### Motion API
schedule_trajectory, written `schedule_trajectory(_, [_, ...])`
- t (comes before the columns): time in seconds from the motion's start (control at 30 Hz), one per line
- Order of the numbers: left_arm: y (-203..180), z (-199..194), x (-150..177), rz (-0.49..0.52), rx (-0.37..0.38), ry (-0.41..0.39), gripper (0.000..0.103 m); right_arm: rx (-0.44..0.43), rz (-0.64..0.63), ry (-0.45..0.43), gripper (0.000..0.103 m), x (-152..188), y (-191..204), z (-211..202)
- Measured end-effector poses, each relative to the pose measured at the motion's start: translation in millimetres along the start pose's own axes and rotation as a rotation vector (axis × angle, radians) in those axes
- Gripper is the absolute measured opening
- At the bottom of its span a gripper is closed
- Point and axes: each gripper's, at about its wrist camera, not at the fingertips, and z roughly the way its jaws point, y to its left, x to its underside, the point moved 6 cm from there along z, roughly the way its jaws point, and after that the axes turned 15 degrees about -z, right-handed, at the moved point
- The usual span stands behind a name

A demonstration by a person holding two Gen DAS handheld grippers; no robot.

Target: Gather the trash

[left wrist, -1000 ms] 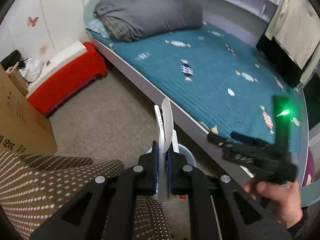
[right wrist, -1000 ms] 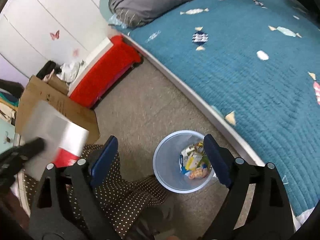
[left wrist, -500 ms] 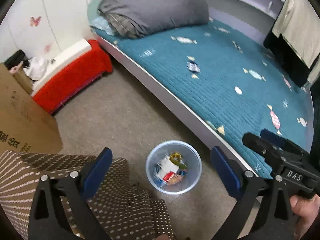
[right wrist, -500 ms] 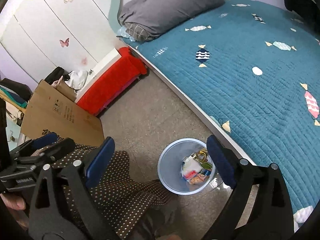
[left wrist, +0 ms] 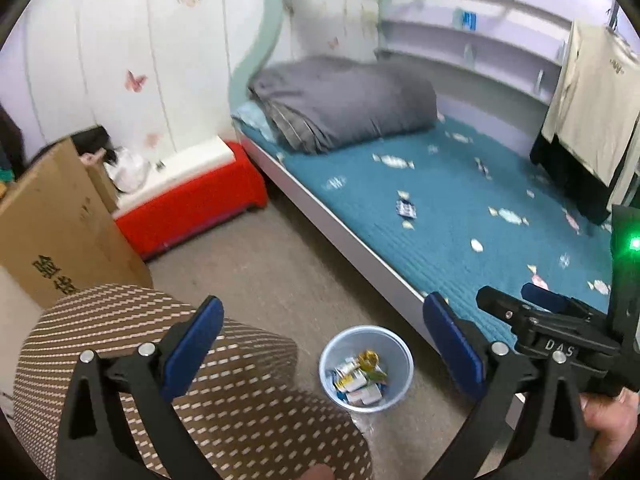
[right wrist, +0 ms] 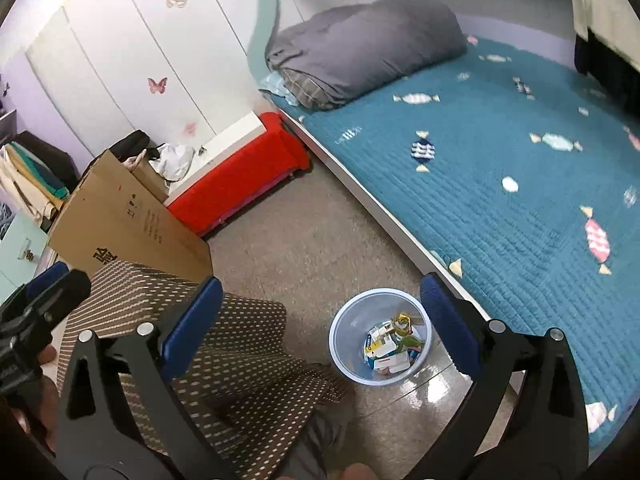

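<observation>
Below, trash (left wrist: 360, 378) inside bin (left wrist: 404, 376).

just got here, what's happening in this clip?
A person is collecting trash in a bedroom with a handheld gripper in each hand. Both the left gripper and the right gripper are open and empty, held above a small clear bin on the floor beside the bed. The right gripper's jaws are opening. The bin already holds a pile of wrappers and packets. No loose trash shows on the floor around it.
</observation>
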Motion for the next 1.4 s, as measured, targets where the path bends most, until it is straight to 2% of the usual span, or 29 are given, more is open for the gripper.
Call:
schedule_trajectory(0.1, [9.6, -30.3, -1.2, -0.011, 0.004, -0.036, 0.098, -0.001, -0.034, -0.028, 0.097, -9.6, 23.2, -24.9])
schedule_trajectory(0.2, [25.2, -67.1, -1.6, -0.025, -0.038, -0.106, 0.098, -0.008, -0.093, -0.064, 0.097, -20.0, 54.6, -53.9])
schedule_trajectory(0.33, [47.4, -113.7, -2.1, -0.064, -0.048, -0.184, 0.098, -0.025, -0.165, -0.115, 0.097, -30.3, 99.6, -89.9])
schedule_trajectory(0.6, [103.8, -206.6, 4.0, -0.104, -0.254, -0.374, 0.098, -0.069, -0.301, -0.231, 0.097, -45.1, 185.1, -158.9])
schedule_trajectory(0.7, [125.9, -239.0, 7.6, -0.161, -0.285, -0.411, 0.098, -0.071, -0.337, -0.275, 0.097, -46.7, 210.6, -181.0])
schedule_trajectory(0.77, [137.5, -254.7, 9.3, -0.196, -0.280, -0.416, 0.098, -0.082, -0.363, -0.307, 0.097, -46.6, 226.8, -195.0])
schedule_trajectory(0.93, [152.2, -288.2, 10.8, -0.223, -0.341, -0.465, 0.098, -0.068, -0.428, -0.369, 0.097, -43.9, 255.9, -220.9])
schedule_trajectory(1.13, [164.3, -322.2, 10.0, -0.299, -0.310, -0.523, 0.098, -0.043, -0.467, -0.436, 0.097, -44.3, 271.4, -245.7])
schedule_trajectory(1.4, [159.2, -336.0, 7.7, -0.294, -0.300, -0.560, 0.098, -0.034, -0.481, -0.459, 0.097, -45.4, 275.5, -252.2])
